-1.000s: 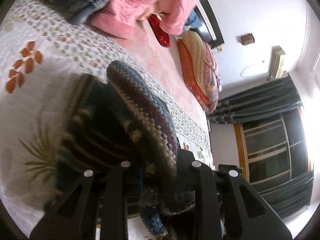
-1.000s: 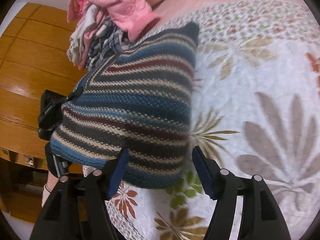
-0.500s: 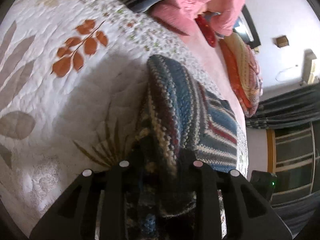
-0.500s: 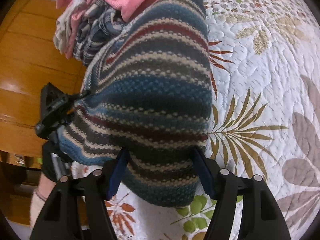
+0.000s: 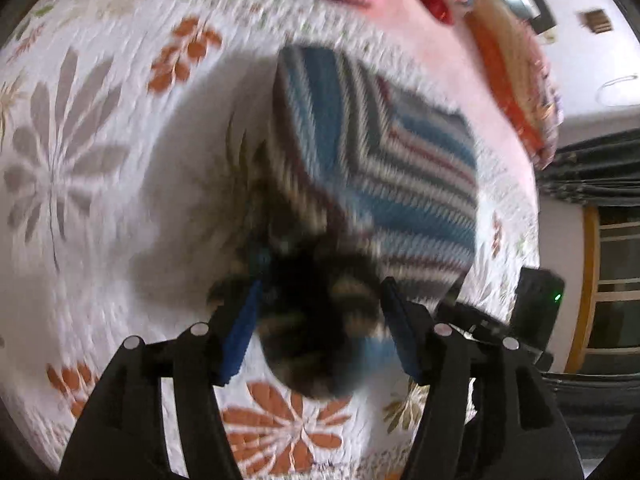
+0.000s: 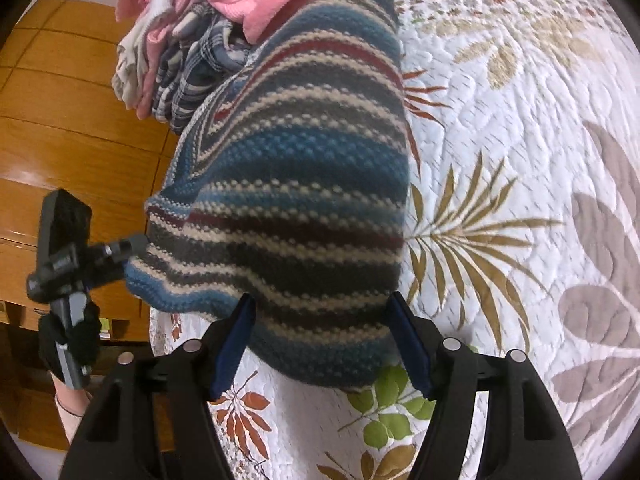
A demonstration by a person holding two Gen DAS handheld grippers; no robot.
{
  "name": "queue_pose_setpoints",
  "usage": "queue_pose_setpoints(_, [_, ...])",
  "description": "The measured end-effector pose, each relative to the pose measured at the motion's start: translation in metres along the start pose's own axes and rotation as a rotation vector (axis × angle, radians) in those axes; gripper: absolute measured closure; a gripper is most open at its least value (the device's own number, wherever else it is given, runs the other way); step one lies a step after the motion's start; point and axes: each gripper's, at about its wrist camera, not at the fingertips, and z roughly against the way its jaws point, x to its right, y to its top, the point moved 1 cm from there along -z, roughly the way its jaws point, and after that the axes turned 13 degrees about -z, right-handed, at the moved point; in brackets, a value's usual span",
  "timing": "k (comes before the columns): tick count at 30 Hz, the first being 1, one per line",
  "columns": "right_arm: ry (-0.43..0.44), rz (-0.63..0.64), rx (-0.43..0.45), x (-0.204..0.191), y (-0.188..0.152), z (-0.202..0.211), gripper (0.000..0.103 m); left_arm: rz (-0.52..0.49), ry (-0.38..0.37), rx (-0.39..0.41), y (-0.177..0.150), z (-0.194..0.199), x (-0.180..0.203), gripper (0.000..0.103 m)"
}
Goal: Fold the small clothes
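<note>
Striped knit sweater (image 6: 288, 184) lies on the bed's quilt (image 6: 520, 160), its near hem bulging between the blue pads of my right gripper (image 6: 322, 340), whose jaws stand wide and, as far as I can judge, grip nothing. My left gripper (image 5: 320, 332) is also spread wide; a dark, blurred fold of the knit sits between its jaws, and I can't tell whether it touches either pad. One side looks doubled over, stripes meeting at an angle, so I judge a fold is laid. Edges uneven; squaring up and probably another fold remain. Farther off, touching the sweater's far end, a heap of unfolded clothes (image 6: 188, 40), pink and plaid, waits. Beyond that, wooden panelling (image 6: 72, 120).
</note>
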Motion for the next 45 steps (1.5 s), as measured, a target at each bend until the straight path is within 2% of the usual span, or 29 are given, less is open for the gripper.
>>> queue_pose_setpoints(2, [0.005,0.006,-0.003,0.0,-0.001,0.001,0.034,-0.008,0.032,-0.006,-0.001,-0.005,0.001,0.042])
queue_pose_setpoints(3, [0.006,0.01,-0.004,-0.001,-0.002,0.001,0.034,-0.01,0.02,0.014,-0.001,-0.006,0.001,0.05])
queue_pose_setpoints(4, [0.005,0.013,-0.005,-0.004,-0.002,-0.001,0.034,-0.016,-0.009,0.026,-0.001,-0.007,0.001,0.073])
queue_pose_setpoints(6, [0.004,0.024,-0.009,-0.008,-0.002,-0.002,0.034,-0.019,-0.033,0.036,0.0,-0.007,-0.001,0.09])
queue_pose_setpoints(9, [-0.003,0.049,-0.007,-0.014,-0.003,-0.003,0.041,-0.04,-0.046,0.064,0.0,0.002,-0.009,0.093])
queue_pose_setpoints(12, [-0.012,0.054,-0.005,-0.014,-0.004,-0.004,0.053,-0.054,-0.049,0.082,-0.002,0.015,-0.025,0.094])
queue_pose_setpoints(14, [-0.019,0.063,-0.006,-0.015,-0.005,-0.006,0.062,-0.079,-0.024,0.066,0.002,0.01,-0.033,0.094])
queue_pose_setpoints(15, [-0.029,0.069,-0.008,-0.014,-0.007,-0.006,0.063,-0.082,0.005,0.043,0.0,0.002,-0.04,0.094])
queue_pose_setpoints(19, [-0.081,0.096,-0.012,-0.015,-0.01,-0.011,0.066,-0.1,0.045,0.007,-0.004,-0.024,-0.044,0.093])
queue_pose_setpoints(23, [-0.122,0.106,-0.012,-0.015,-0.011,-0.017,0.066,-0.148,0.062,0.006,-0.001,-0.024,-0.038,0.089])
queue_pose_setpoints(25, [-0.127,0.106,-0.017,-0.017,-0.009,-0.018,0.066,-0.162,0.044,0.016,0.0,-0.019,-0.035,0.082])
queue_pose_setpoints(26, [-0.129,0.111,-0.023,-0.019,-0.008,-0.018,0.062,-0.171,0.025,0.015,0.001,-0.013,-0.035,0.078])
queue_pose_setpoints(28, [-0.127,0.117,-0.033,-0.025,-0.006,-0.017,0.057,-0.184,0.003,0.028,0.005,0.001,-0.036,0.058])
queue_pose_setpoints(30, [-0.104,0.12,-0.036,-0.029,-0.005,-0.012,0.049,-0.182,-0.032,0.057,0.01,0.018,-0.041,0.045])
queue_pose_setpoints(32, [-0.082,0.122,-0.03,-0.032,-0.003,-0.007,0.039,-0.174,-0.063,0.106,0.016,0.032,-0.043,0.045])
queue_pose_setpoints(34, [-0.077,0.124,-0.021,-0.035,0.003,-0.006,0.039,-0.138,-0.078,0.157,0.027,0.038,-0.048,0.045])
queue_pose_setpoints(36, [-0.06,0.116,-0.017,-0.037,0.007,-0.005,0.039,-0.102,-0.101,0.174,0.042,0.029,-0.046,0.044])
queue_pose_setpoints(38, [-0.042,0.105,-0.014,-0.038,0.011,-0.005,0.039,-0.083,-0.071,0.174,0.056,0.015,-0.043,0.044])
queue_pose_setpoints(42, [-0.059,0.122,-0.015,-0.037,0.012,-0.006,0.038,-0.032,-0.004,0.158,0.083,-0.02,-0.036,0.044])
queue_pose_setpoints(44, [-0.068,0.128,-0.014,-0.037,0.012,-0.008,0.038,-0.013,0.004,0.173,0.09,-0.028,-0.037,0.05])
queue_pose_setpoints(45, [-0.071,0.128,-0.015,-0.036,0.013,-0.01,0.038,-0.019,0.015,0.189,0.093,-0.029,-0.034,0.064])
